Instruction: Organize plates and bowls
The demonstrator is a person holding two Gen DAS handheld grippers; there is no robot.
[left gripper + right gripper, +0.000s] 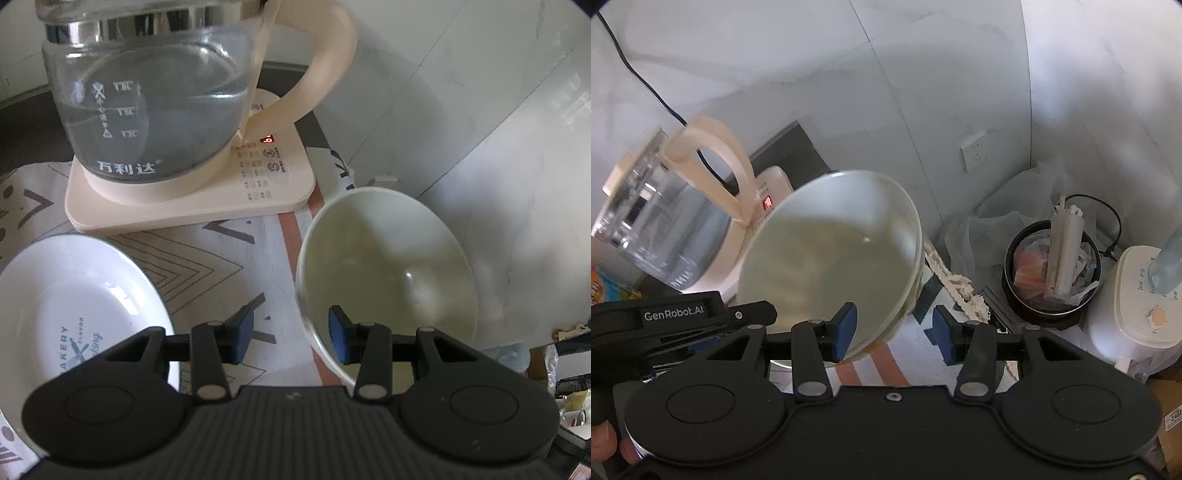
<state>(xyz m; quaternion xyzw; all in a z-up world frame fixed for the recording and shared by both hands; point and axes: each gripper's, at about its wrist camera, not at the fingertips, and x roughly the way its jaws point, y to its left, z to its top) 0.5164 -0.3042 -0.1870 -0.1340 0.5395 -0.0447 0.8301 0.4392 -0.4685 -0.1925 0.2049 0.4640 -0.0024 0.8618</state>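
Observation:
A pale cream bowl [388, 258] stands at the right edge of the patterned cloth. Its near-left rim runs between the blue pads of my left gripper [291, 332]. The right pad is inside the bowl and the left pad is outside, and neither presses on it. From the other side my right gripper [894, 330] straddles the same bowl [827, 258], one pad over its inside and one outside, also not touching. A white plate [81, 306] with a dark rim and blue "BAKERY" print lies left of the left gripper.
A glass kettle [147, 110] on its cream base [192, 199] stands close behind the plate and bowl. White walls enclose the corner. Below the table's right edge are a full waste bin [1052, 273] and a white appliance [1137, 302].

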